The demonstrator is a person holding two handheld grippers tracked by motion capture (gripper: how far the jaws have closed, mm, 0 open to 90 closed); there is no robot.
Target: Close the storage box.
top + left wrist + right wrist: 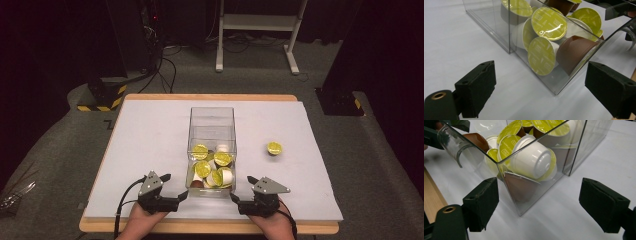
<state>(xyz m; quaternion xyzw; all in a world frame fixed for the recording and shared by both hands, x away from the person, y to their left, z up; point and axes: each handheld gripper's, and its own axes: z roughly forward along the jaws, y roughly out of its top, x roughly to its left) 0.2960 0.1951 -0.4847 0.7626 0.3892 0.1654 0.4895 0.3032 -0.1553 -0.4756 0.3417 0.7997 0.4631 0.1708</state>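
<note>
High view: left gripper (176,187) and right gripper (241,189) wide, empty, flanking clear box (211,117); capsules (212,167) overlap.

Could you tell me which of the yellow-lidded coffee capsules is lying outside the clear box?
The lone capsule on the white mat, right of the clear box; every other capsule is piled inside.

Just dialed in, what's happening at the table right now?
A person holds a gripper in each hand at the near corners of a clear plastic box full of coffee capsules. The left gripper and the right gripper both have their jaws open, one on each side of the box, holding nothing. One more capsule with a green lid sits alone on the white table cover, to the right of the box.
</note>
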